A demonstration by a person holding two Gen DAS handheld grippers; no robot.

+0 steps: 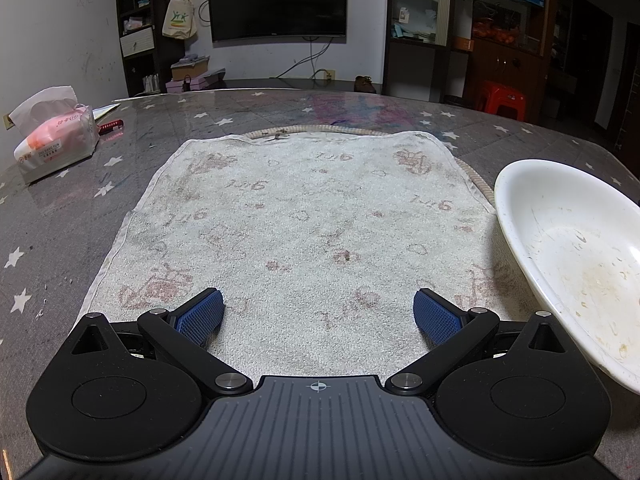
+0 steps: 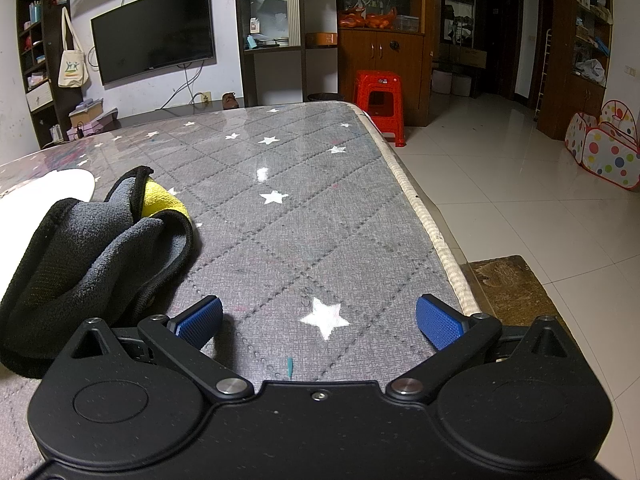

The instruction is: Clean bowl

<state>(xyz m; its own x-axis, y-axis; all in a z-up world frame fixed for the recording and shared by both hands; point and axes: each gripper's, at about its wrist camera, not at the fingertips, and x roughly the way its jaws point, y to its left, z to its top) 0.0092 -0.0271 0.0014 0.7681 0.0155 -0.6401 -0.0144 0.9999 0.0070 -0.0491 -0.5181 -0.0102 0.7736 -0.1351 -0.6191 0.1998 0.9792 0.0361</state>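
Both tongs are spread wide with nothing between their blue ribbed pads: the left gripper (image 1: 319, 312) hovers over the near half of a worn white terry towel (image 1: 304, 220), and the right gripper (image 2: 319, 318) hovers above the bare star-printed grey quilted table cover (image 2: 304, 208) near the table's right edge. A shallow white plastic bowl (image 1: 572, 248), its inside smeared with yellowish-brown residue and scratches, sits just to the right of the left gripper, overlapping the towel's right edge; in the right wrist view only a sliver of its white rim (image 2: 48, 184) shows at the far left. Beside that rim lies a crumpled grey microfibre cloth with black edging and a yellow fold (image 2: 100, 248), just left of the right gripper's left pad. Toward the table's far left corner rests a pink-and-white soft pack of tissues (image 1: 56, 136). Beyond the right edge stands a red plastic stool (image 2: 380, 100) on the tiled floor
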